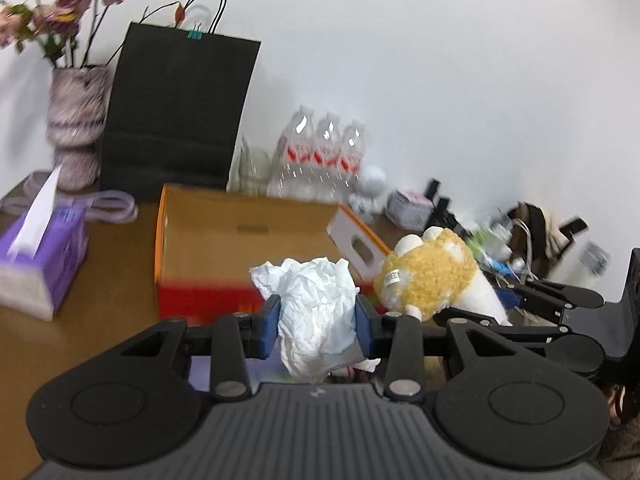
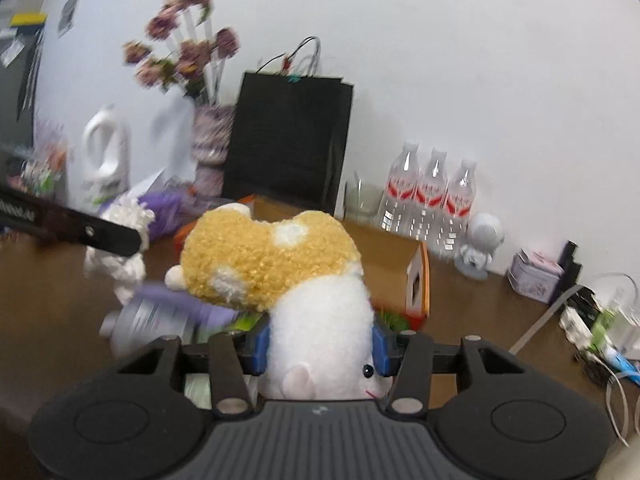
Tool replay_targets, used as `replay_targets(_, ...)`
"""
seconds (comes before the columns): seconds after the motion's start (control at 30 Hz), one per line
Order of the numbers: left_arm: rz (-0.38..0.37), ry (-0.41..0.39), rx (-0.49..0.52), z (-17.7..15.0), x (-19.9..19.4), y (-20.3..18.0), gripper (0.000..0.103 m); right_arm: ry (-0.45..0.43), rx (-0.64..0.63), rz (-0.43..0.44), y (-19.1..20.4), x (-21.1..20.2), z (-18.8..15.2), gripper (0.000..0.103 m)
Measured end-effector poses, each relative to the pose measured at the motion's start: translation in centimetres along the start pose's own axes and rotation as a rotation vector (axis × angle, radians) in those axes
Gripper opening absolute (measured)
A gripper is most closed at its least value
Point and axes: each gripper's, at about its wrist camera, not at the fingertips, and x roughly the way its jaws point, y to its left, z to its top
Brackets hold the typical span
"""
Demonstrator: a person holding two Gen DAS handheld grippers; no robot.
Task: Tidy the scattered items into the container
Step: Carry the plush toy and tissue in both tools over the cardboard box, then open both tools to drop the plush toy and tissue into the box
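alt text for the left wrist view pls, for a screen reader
The left gripper is shut on a crumpled white tissue, held above the wooden table in front of an open cardboard box. To its right, the right gripper holds a yellow-and-white plush toy; a black paper bag stands behind.

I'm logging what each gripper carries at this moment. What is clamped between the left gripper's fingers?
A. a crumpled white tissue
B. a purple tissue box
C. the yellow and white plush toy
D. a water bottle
A: in the left wrist view the left gripper has its blue pads pressed on either side of a crumpled white tissue, while the plush toy sits in the right gripper.
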Motion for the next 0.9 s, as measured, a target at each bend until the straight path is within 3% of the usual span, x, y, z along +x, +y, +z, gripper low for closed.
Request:
replay_targets(0.1, 0.000, 0.011, -0.018, 3.1, 4.4, 1.5, 0.040, 0.011, 0.031, -0.014, -1.1, 4.7, 2.7, 0.047)
replay_targets(0.23, 0.060, 0.074, -0.066, 5.4, 10.9, 3.6, 0.040, 0.095, 0.087, -0.029, -2.7, 11.8, 4.3, 0.047)
replay_targets(0.4, 0.137, 0.180, -0.109, 5.9, 17.4, 5.7, 0.040, 0.182, 0.091, -0.039, -4.1, 18.4, 4.7, 0.047)
replay_targets(0.57, 0.169, 0.283, -0.141, 4.7, 20.9, 7.3, 0.043, 0.299, 0.122, -0.022, -4.4, 23.1, 3.6, 0.047)
replay_targets(0.63, 0.173, 0.300, -0.145, 4.2, 21.2, 7.5, 0.052, 0.334, 0.126, -0.018, -4.3, 24.3, 3.0, 0.049)
replay_targets(0.7, 0.179, 0.304, -0.149, 3.9, 21.1, 7.7, 0.075, 0.351, 0.136, -0.013, -4.1, 24.6, 2.7, 0.050)
replay_targets(0.77, 0.175, 0.285, -0.139, 3.9, 20.5, 7.5, 0.084, 0.342, 0.147, -0.008, -4.0, 24.1, 2.8, 0.062)
replay_targets(0.83, 0.170, 0.263, -0.125, 4.1, 19.6, 7.0, 0.088, 0.318, 0.144, -0.011, -3.9, 23.2, 3.3, 0.084)
replay_targets(0.87, 0.173, 0.247, -0.115, 4.4, 19.0, 6.7, 0.101, 0.299, 0.141, -0.015, -3.9, 22.4, 3.6, 0.085)
replay_targets(0.9, 0.176, 0.227, -0.106, 4.6, 18.3, 6.3, 0.103, 0.277, 0.142, -0.017, -4.0, 21.6, 4.0, 0.086)
